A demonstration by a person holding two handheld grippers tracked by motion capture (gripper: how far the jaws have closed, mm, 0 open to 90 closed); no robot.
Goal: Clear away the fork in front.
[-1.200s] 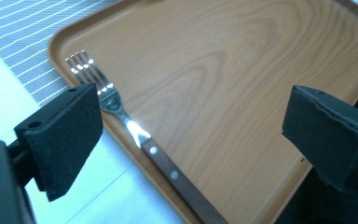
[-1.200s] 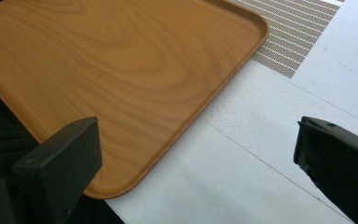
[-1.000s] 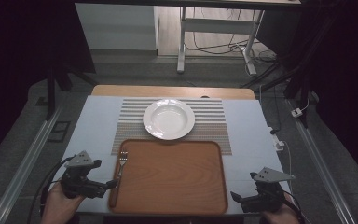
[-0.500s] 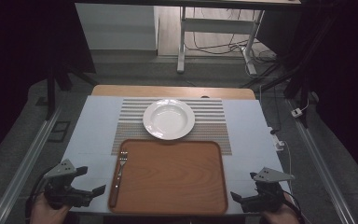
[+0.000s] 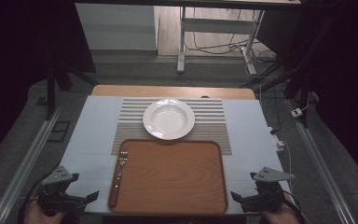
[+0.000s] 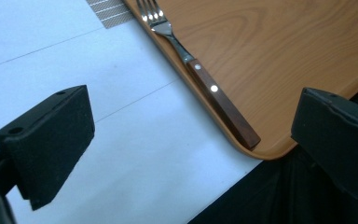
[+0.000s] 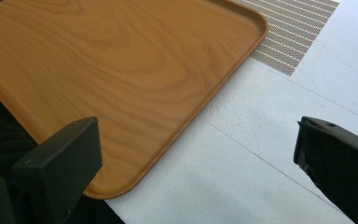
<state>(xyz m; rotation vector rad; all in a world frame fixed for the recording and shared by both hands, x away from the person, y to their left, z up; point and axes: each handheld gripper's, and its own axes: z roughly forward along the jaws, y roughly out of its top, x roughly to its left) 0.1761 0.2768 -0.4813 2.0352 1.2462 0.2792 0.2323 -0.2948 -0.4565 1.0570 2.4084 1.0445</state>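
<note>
Left gripper (image 5: pixel 77 199) jaws wide apart, holding nothing, at 7 o'clock off the tray (image 5: pixel 177 205); right gripper (image 5: pixel 247 199) likewise at 5 o'clock; fork (image 5: pixel 118 177) lies on the tray's left rim, tines at 12 o'clock; risk: handle rides the rim, a grab could roll it off; white plate (image 5: pixel 168 119) on striped placemat (image 5: pixel 214 128) beyond, nothing blocking.

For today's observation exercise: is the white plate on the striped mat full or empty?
Empty. In the high view the plate shows a bare white bowl and rim, with no food or cutlery on it; the fork lies along the tray's left edge.
</note>
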